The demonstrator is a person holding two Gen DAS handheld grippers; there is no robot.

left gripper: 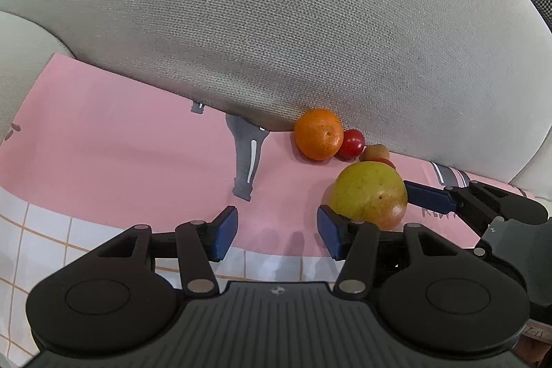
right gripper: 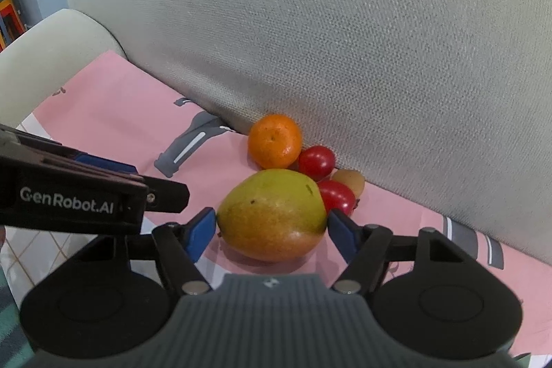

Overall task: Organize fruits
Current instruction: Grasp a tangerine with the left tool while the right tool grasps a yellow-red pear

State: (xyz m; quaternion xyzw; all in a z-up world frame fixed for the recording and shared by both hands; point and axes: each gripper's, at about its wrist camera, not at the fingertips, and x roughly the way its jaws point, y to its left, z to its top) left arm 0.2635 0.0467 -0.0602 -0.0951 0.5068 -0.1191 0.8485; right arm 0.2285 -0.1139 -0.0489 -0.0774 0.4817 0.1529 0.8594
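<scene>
A yellow-green mango [right gripper: 272, 212] with an orange blush lies on the pink cloth [right gripper: 114, 123]. My right gripper [right gripper: 272, 223] has a blue pad against each of its sides. In the left wrist view the same mango [left gripper: 369, 194] shows with one of the right gripper's fingers [left gripper: 427, 197] on its far side. Behind it, against the cushion, sit an orange [right gripper: 275, 140], two red tomatoes [right gripper: 316, 161] [right gripper: 336, 195] and a small brownish fruit [right gripper: 350, 180]. My left gripper [left gripper: 277, 233] hangs open just left of the mango, with nothing between its pads.
A grey woven sofa backrest [right gripper: 345, 40] rises right behind the fruits. A pale armrest [right gripper: 51, 57] bounds the seat on the left. The pink cloth carries grey printed shapes [left gripper: 246, 161] and turns to a white checked pattern [left gripper: 41, 230] toward me.
</scene>
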